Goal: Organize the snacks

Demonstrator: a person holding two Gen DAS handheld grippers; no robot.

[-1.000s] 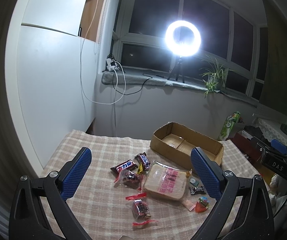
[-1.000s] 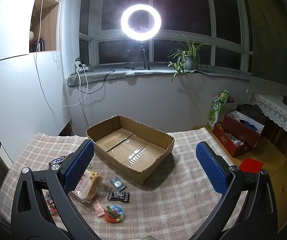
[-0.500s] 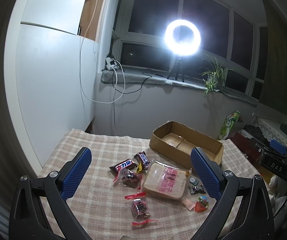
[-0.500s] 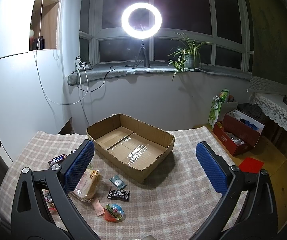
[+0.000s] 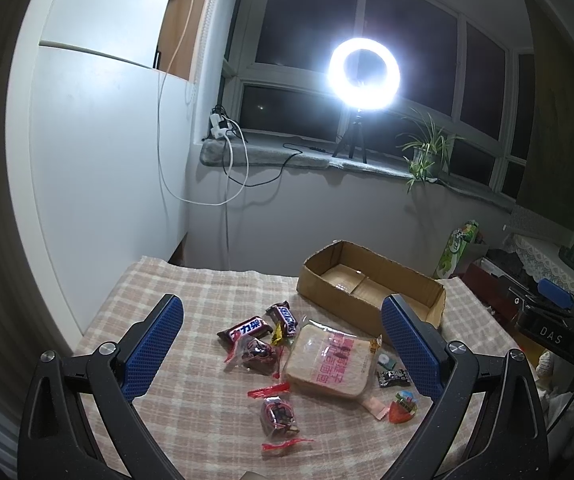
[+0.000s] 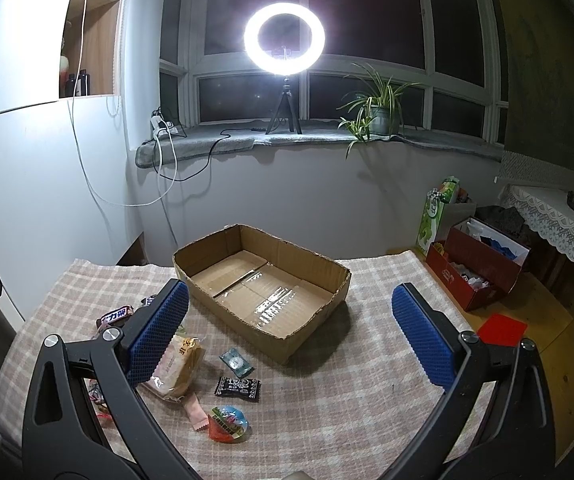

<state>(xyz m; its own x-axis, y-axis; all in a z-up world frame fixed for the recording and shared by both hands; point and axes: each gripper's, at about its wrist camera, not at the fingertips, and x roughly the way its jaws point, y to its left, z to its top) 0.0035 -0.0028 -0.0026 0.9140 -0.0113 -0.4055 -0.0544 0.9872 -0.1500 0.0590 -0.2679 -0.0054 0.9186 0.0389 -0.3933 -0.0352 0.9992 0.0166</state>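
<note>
An empty cardboard box (image 6: 263, 280) (image 5: 371, 284) stands on the checked tablecloth (image 6: 347, 392). Loose snacks lie to its left: a bag of sliced bread (image 5: 327, 360) (image 6: 179, 364), two Snickers bars (image 5: 245, 330) (image 5: 285, 318), two red-wrapped sweets (image 5: 255, 354) (image 5: 279, 418), a dark candy (image 6: 237, 388), a teal packet (image 6: 236, 361), a jelly cup (image 6: 227, 424) and a pink sachet (image 6: 197, 412). My left gripper (image 5: 283, 342) is open and empty above the snacks. My right gripper (image 6: 291, 332) is open and empty above the box's near corner.
A ring light on a tripod (image 6: 285, 40) and a potted plant (image 6: 379, 108) stand on the windowsill. A white cabinet (image 5: 99, 168) lies left of the table. A red box (image 6: 479, 268) and bags sit on the floor at right.
Both grippers have drifted slightly; the view has shifted a little. Nothing on the table has moved.
</note>
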